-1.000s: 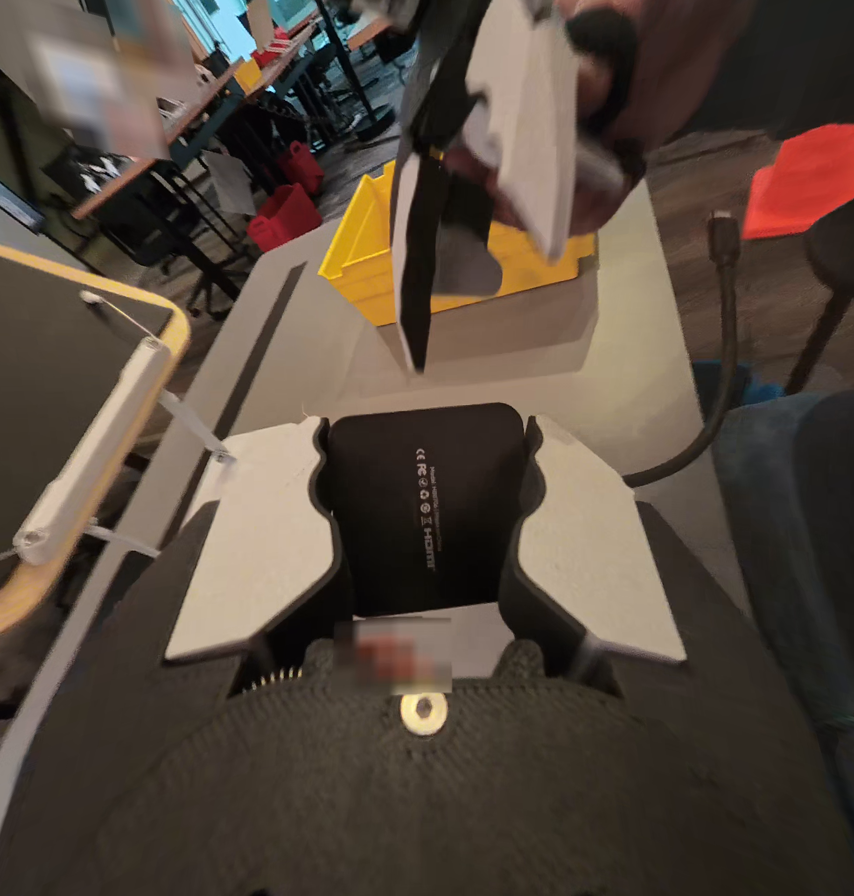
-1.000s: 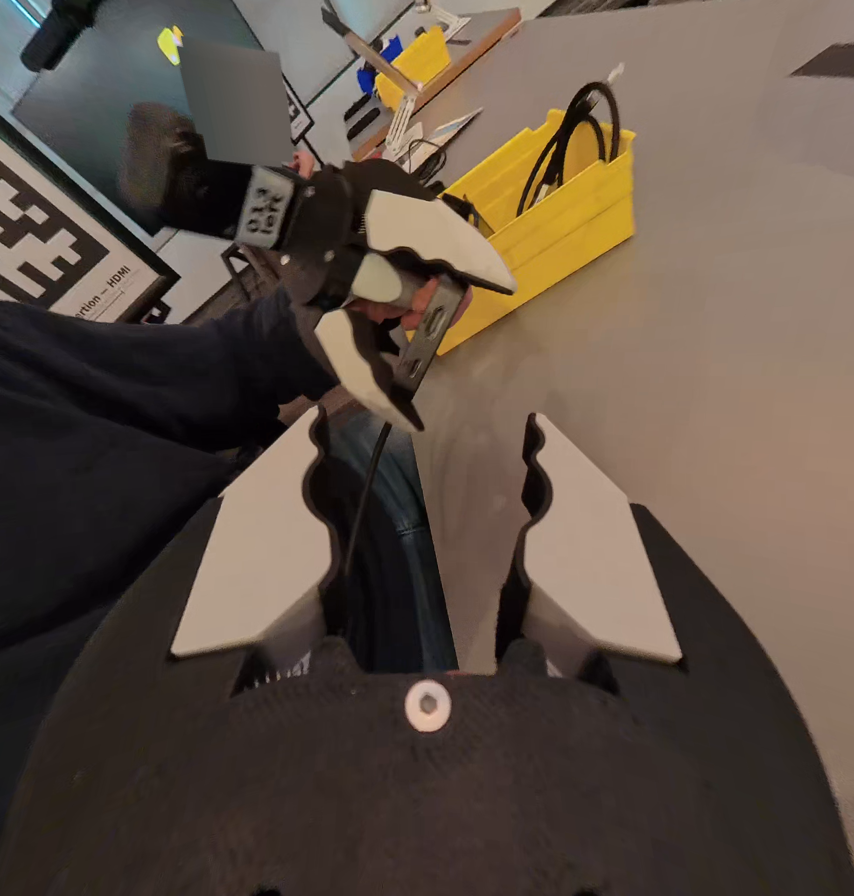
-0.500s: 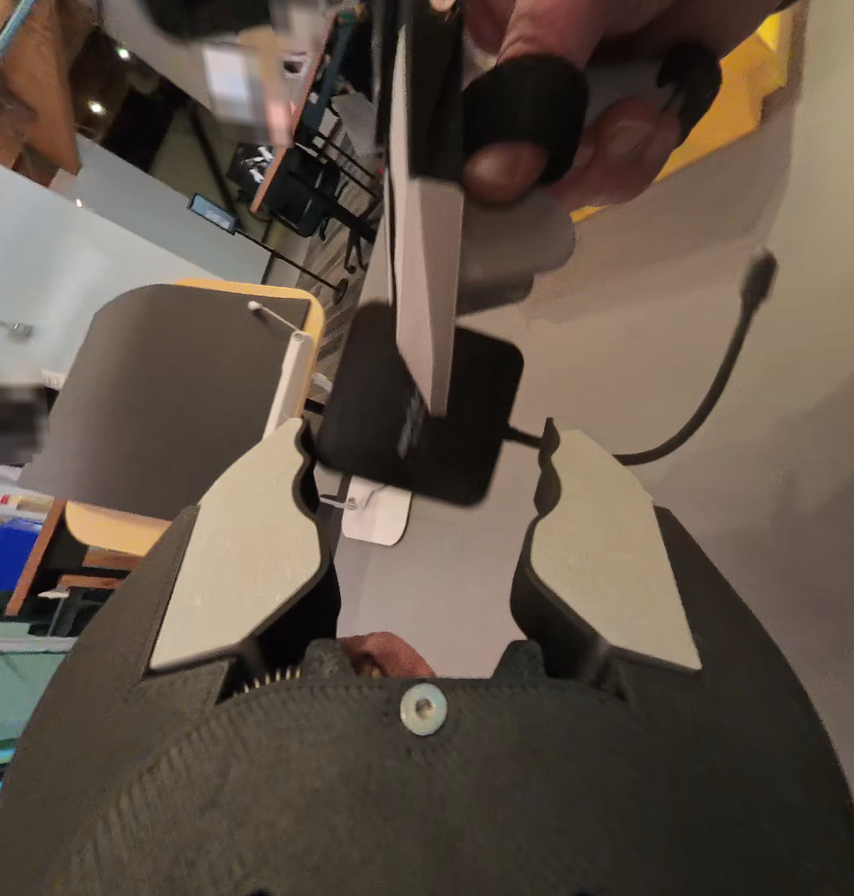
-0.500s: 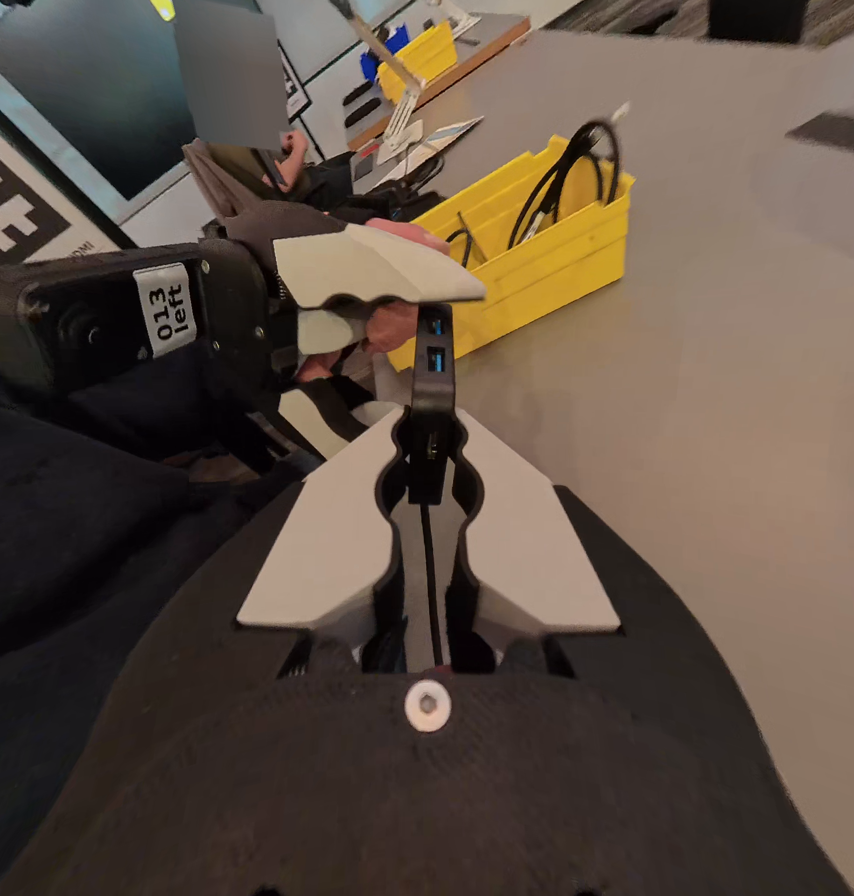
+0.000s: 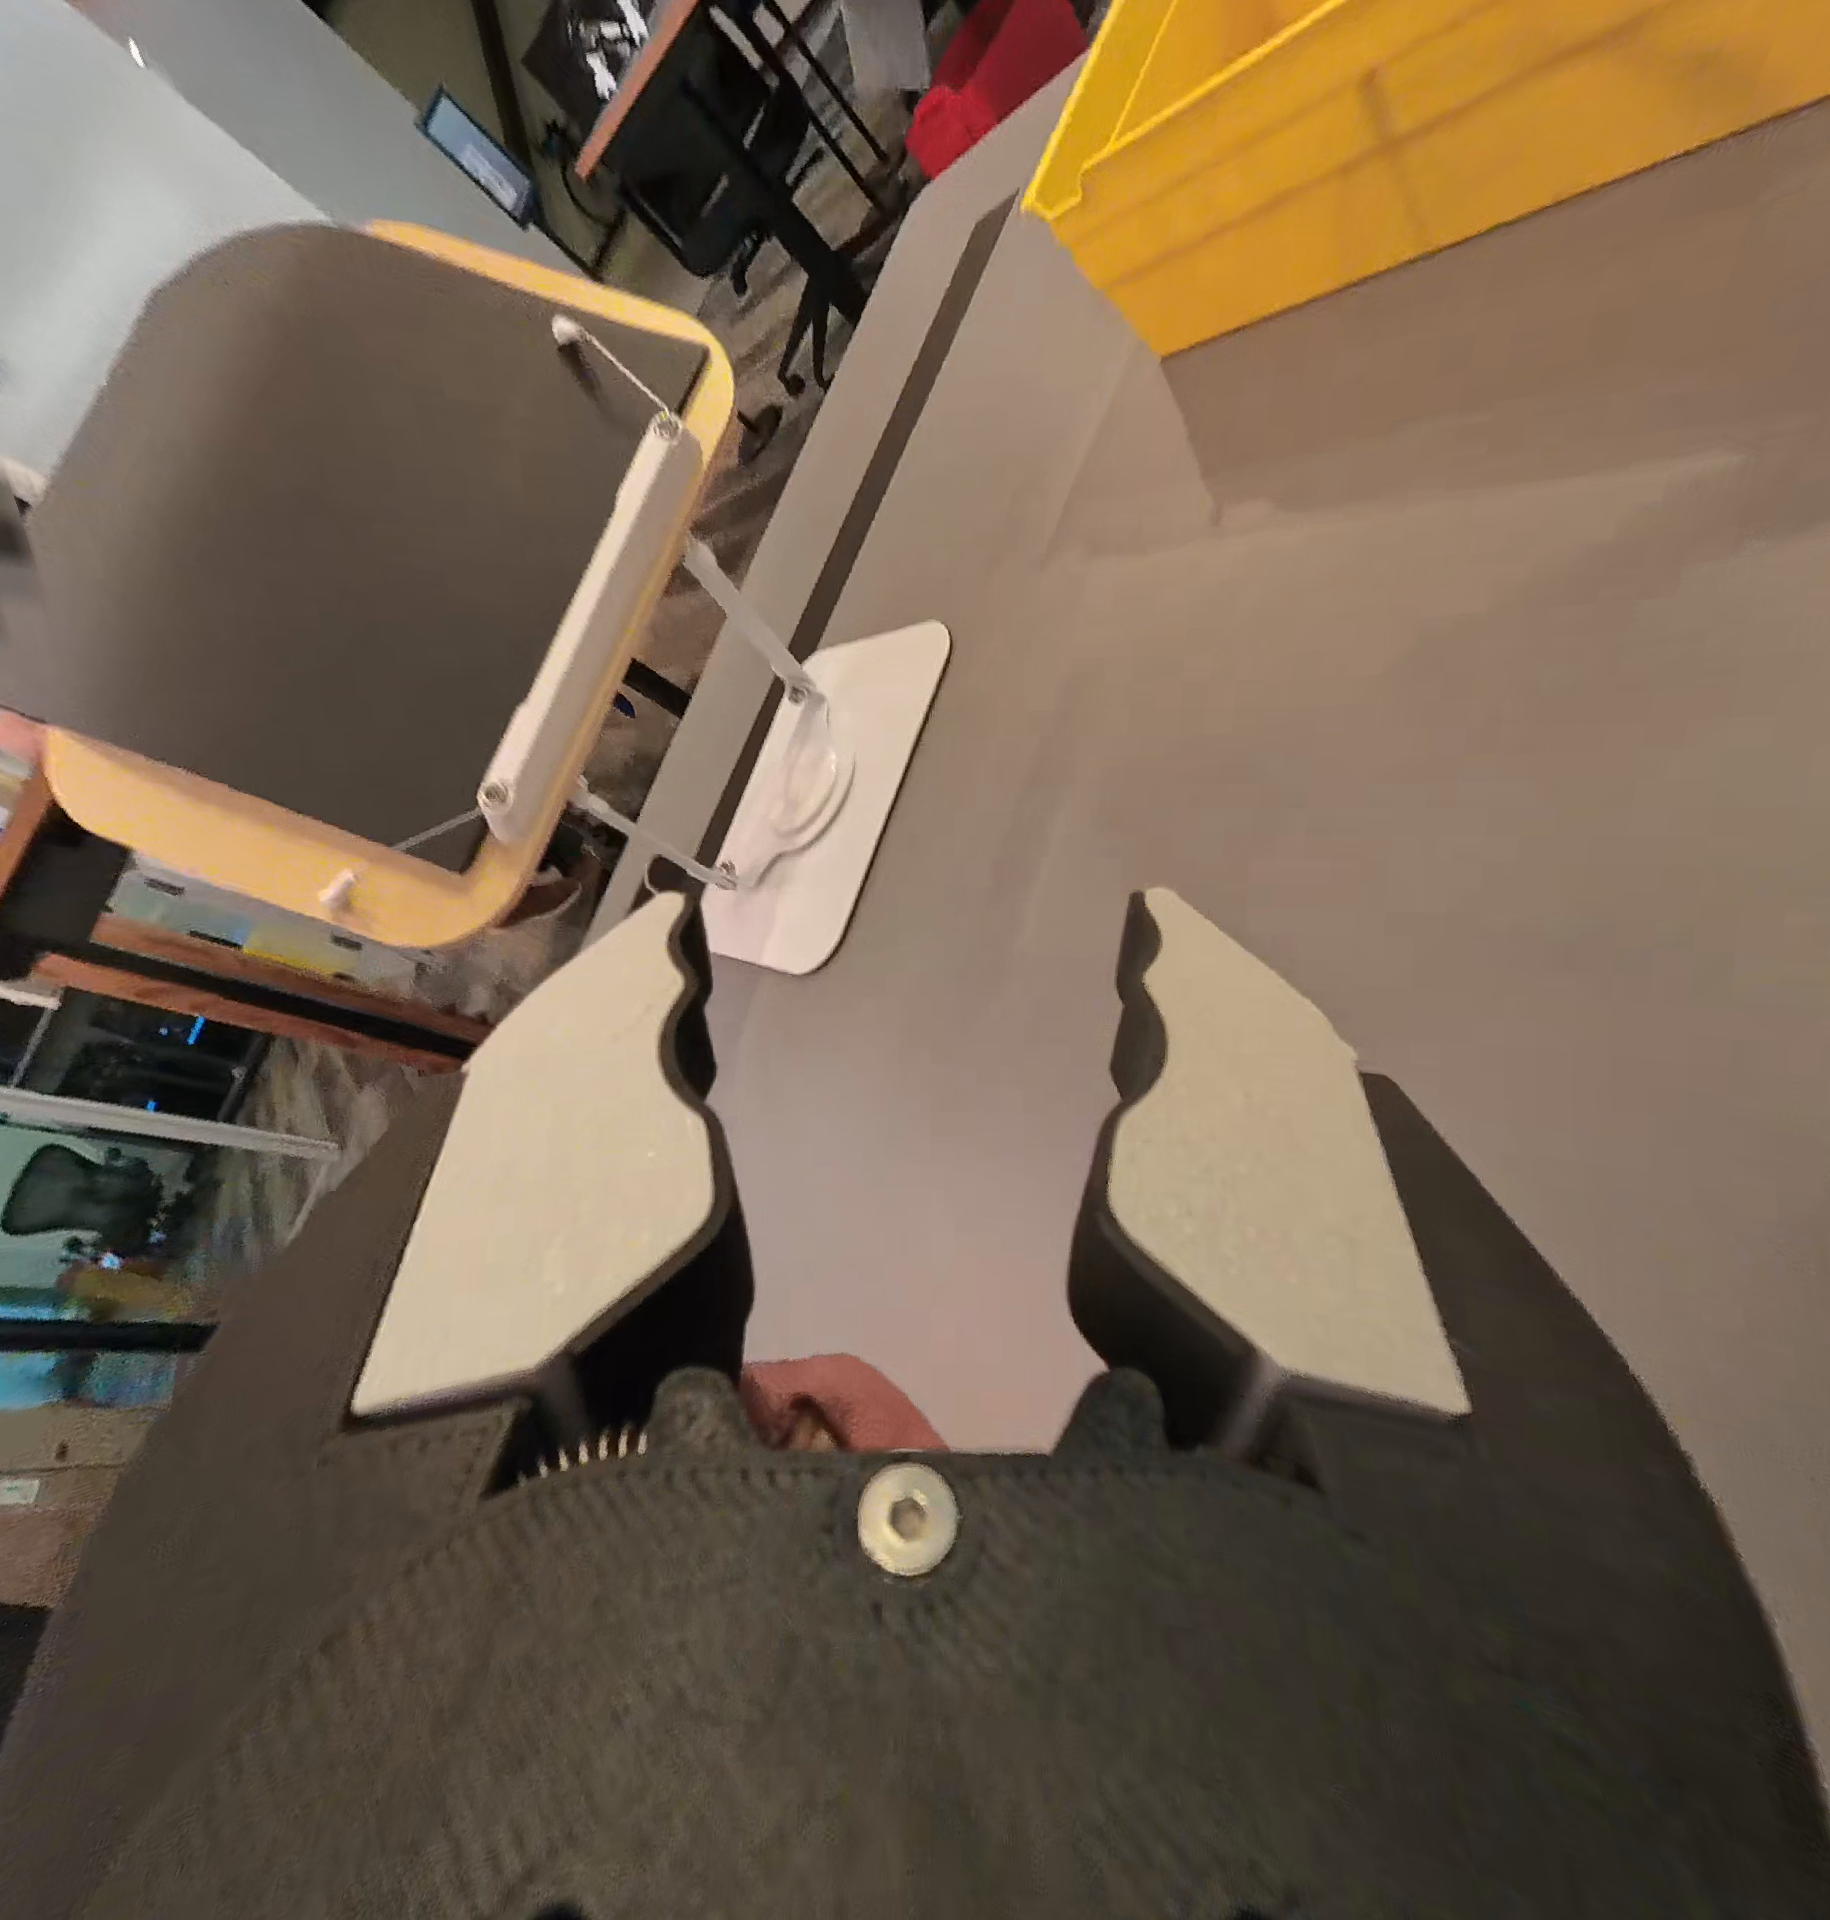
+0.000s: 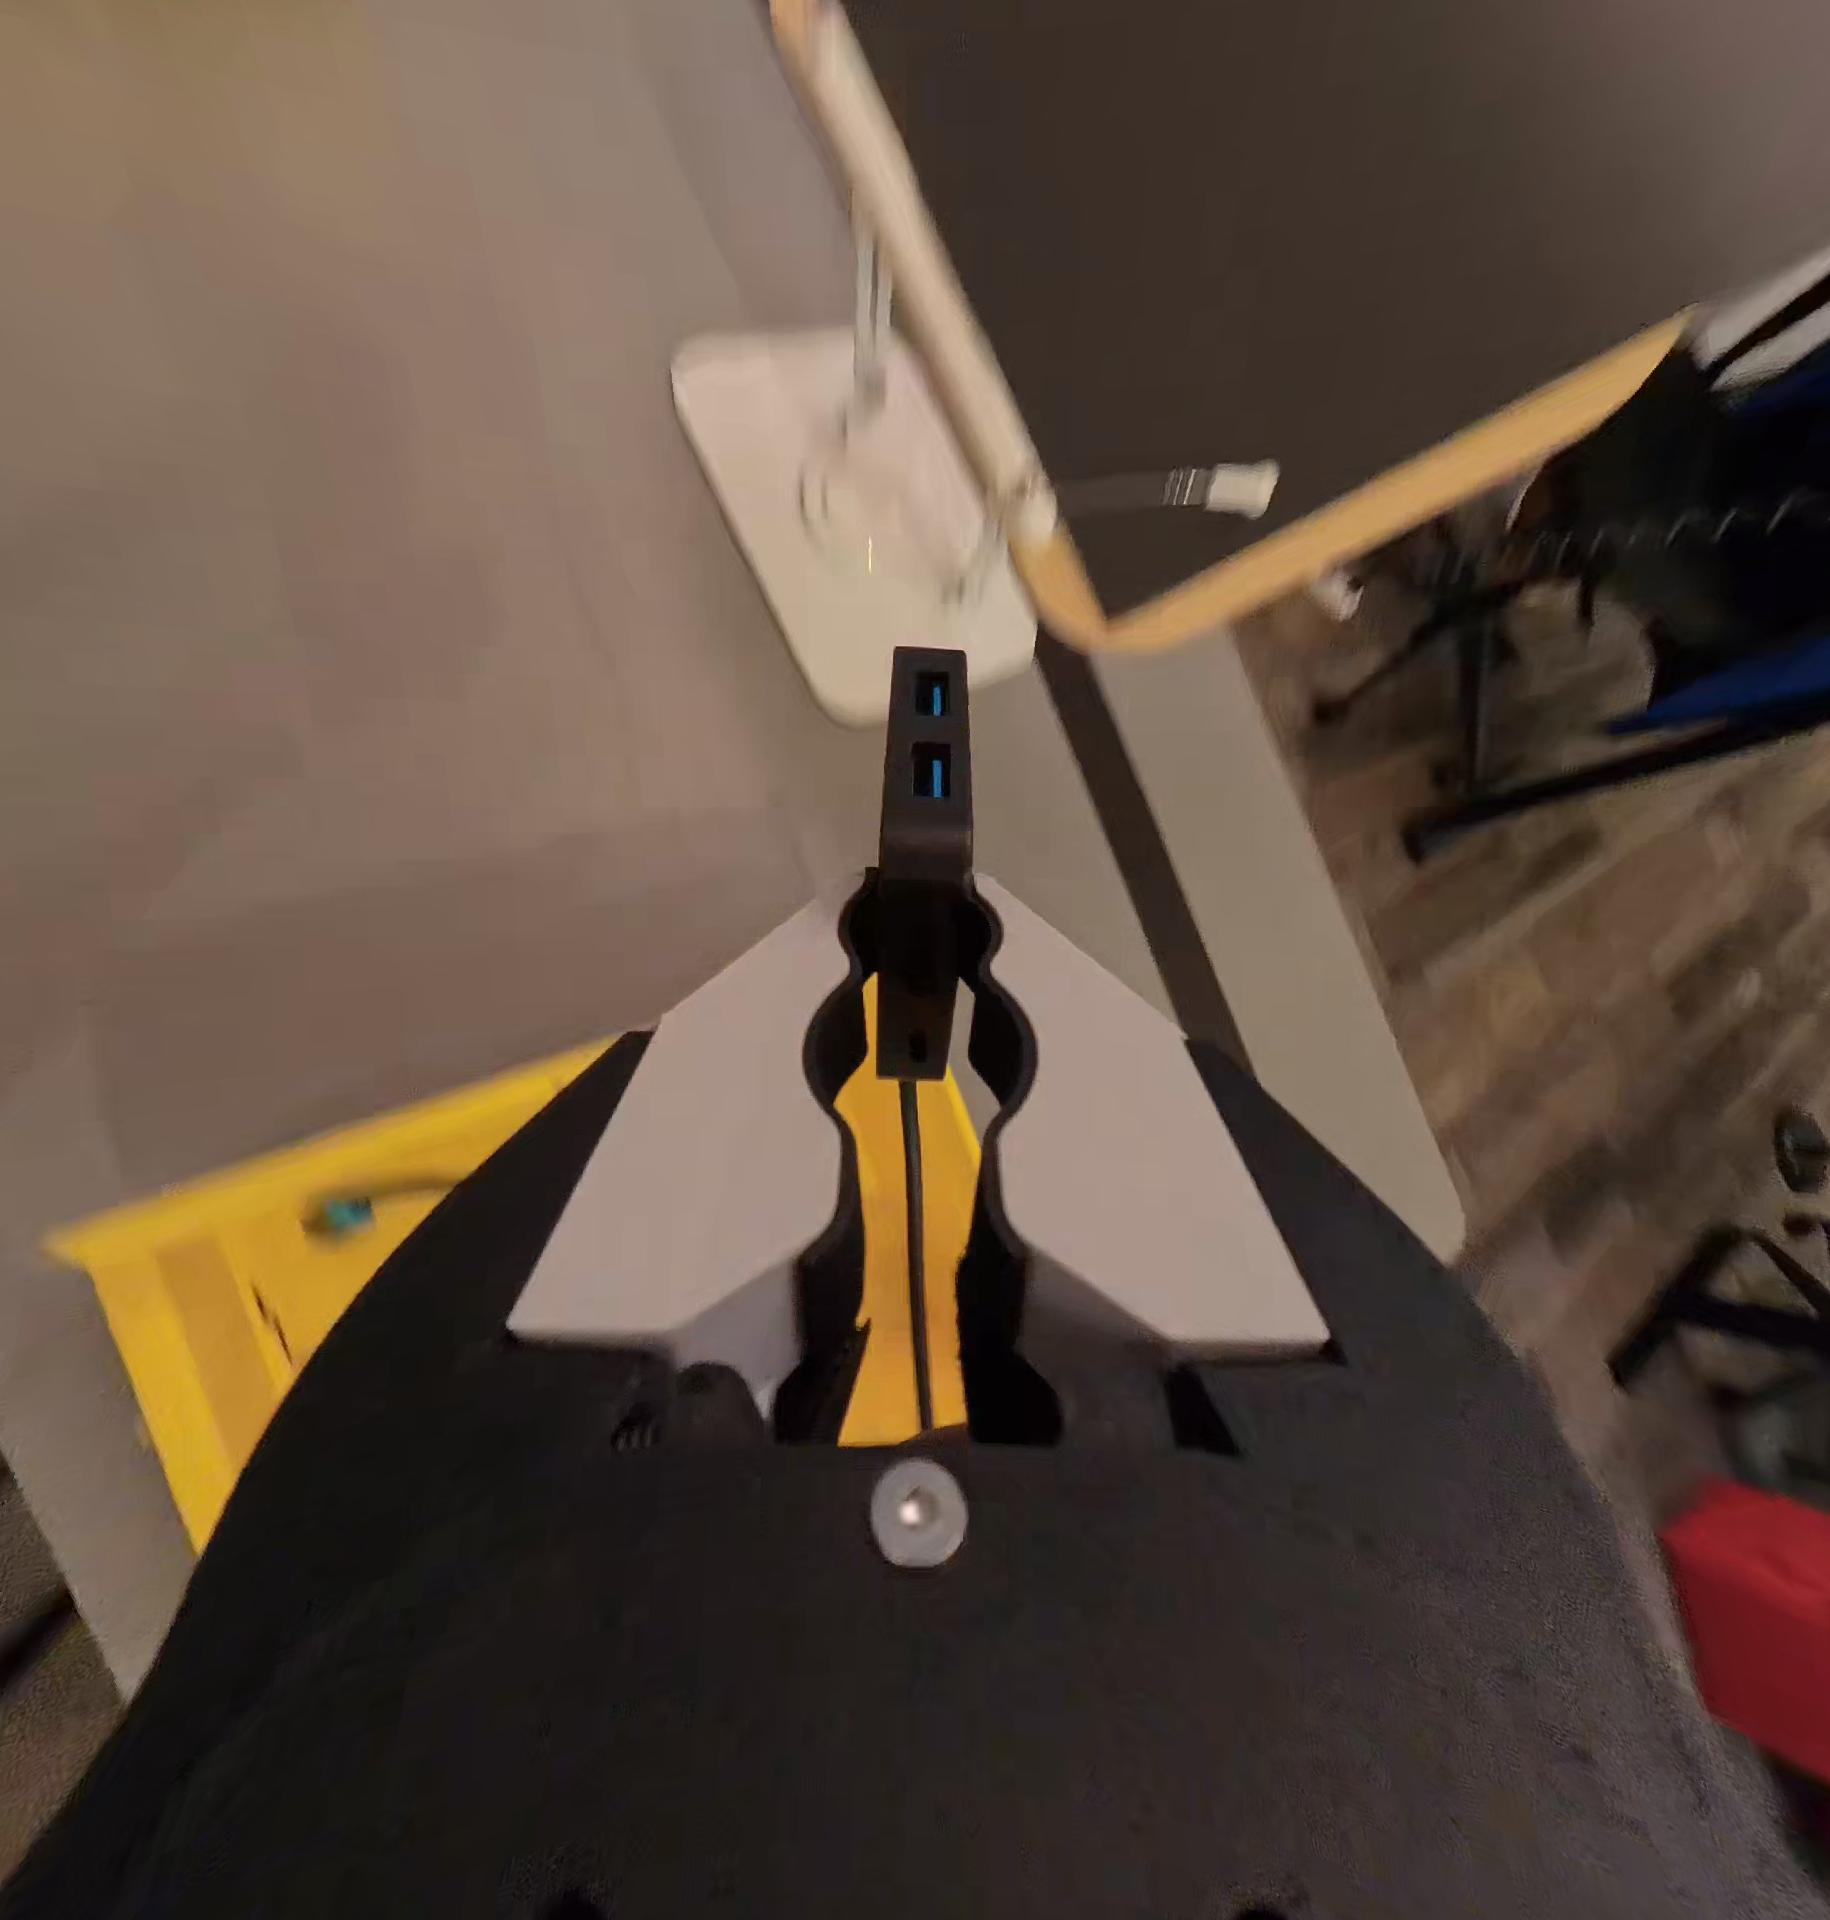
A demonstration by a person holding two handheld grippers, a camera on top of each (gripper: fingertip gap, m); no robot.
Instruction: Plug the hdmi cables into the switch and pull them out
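My right tool (image 6: 919, 914) clamps the black switch (image 6: 923, 790) edge-on, held in the air above the grey desk (image 6: 319, 520), two blue ports facing away and its thin cable (image 6: 913, 1247) trailing back between the fingers. The box looks light, rigid and smooth-sided, so I judge a grip across its flat faces, clear of the ports, safest. My left tool (image 5: 911, 997) hangs wide and empty over the desk. The yellow bin (image 6: 225, 1309) below holds what appears to be a cable end with a teal connector (image 6: 342, 1214). A tablet stand (image 5: 838, 790) sits nearby.
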